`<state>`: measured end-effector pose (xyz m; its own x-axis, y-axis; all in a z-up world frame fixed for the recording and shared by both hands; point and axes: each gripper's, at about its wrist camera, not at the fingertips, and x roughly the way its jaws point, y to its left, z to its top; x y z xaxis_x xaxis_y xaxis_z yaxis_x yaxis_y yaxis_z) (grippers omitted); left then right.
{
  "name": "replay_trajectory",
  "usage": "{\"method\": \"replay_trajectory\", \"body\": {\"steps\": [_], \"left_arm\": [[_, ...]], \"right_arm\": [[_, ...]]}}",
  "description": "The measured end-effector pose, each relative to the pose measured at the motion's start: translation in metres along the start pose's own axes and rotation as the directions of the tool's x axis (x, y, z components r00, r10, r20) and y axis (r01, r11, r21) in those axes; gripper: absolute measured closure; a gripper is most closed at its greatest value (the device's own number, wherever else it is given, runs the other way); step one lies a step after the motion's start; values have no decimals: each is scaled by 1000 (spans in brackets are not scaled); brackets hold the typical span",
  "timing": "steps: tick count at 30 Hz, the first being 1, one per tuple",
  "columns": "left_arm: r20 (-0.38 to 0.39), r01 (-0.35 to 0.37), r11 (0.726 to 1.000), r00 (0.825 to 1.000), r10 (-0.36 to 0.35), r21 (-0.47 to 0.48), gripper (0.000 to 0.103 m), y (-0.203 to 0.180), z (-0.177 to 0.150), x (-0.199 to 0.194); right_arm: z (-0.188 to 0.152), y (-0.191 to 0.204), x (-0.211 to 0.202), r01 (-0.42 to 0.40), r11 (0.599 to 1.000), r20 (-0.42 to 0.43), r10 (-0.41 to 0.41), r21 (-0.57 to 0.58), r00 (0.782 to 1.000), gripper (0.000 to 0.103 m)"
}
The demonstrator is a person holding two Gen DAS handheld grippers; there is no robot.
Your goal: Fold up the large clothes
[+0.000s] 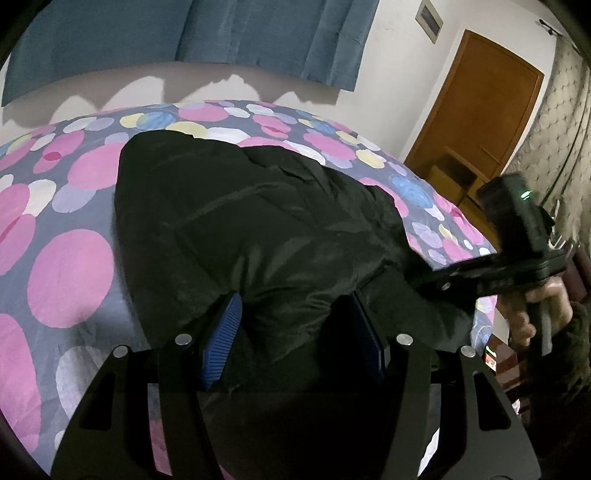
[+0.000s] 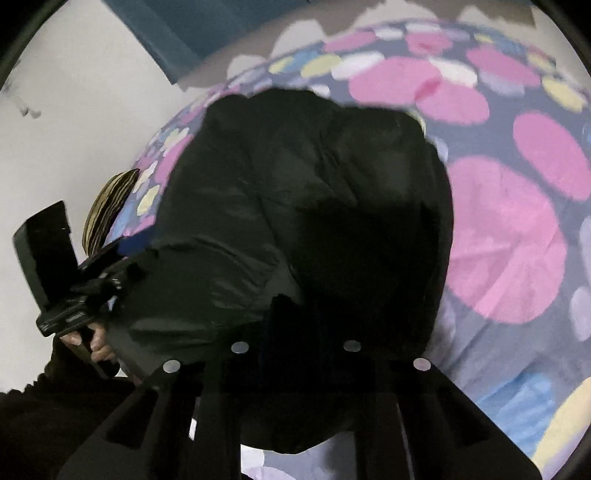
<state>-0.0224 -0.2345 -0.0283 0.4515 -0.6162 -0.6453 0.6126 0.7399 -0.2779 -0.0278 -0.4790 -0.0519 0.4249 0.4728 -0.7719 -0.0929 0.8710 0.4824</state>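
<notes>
Lying bunched on the spotted bedspread (image 1: 70, 273), the black jacket (image 1: 236, 221) hides both claws' working ends. Left gripper (image 1: 291, 343): blue pads half apart, a fold of jacket bulging between them. Right gripper (image 2: 295, 325): fingertips lost in dark fabric, nearly closed; whether it grips cannot be told. Blue curtain (image 1: 207, 33) and brown door (image 1: 480, 107) stand behind.

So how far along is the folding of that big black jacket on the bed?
Partly done, it seems. The black jacket already lies bunched into a compact heap on the spotted bedspread, not spread flat. In hand: the left gripper has jacket fabric bulging between its blue fingers, and the right gripper is buried in the near edge. Left: the heap looks lumpy, so a tidy final fold probably remains.
</notes>
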Motion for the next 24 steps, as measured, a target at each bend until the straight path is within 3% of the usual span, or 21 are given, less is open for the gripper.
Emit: {"method": "replay_trajectory", "body": {"steps": [7, 17, 24], "left_arm": [[30, 93, 990, 995, -90, -106, 47, 8, -5, -23], [-25, 33, 998, 999, -34, -47, 47, 11, -10, 5], [-21, 55, 995, 998, -57, -86, 52, 20, -14, 8]], "right_arm": [[-7, -14, 19, -55, 997, -19, 56, 45, 998, 93], [2, -3, 35, 14, 999, -21, -13, 33, 1000, 94], [6, -7, 40, -19, 998, -19, 20, 67, 1000, 94]]}}
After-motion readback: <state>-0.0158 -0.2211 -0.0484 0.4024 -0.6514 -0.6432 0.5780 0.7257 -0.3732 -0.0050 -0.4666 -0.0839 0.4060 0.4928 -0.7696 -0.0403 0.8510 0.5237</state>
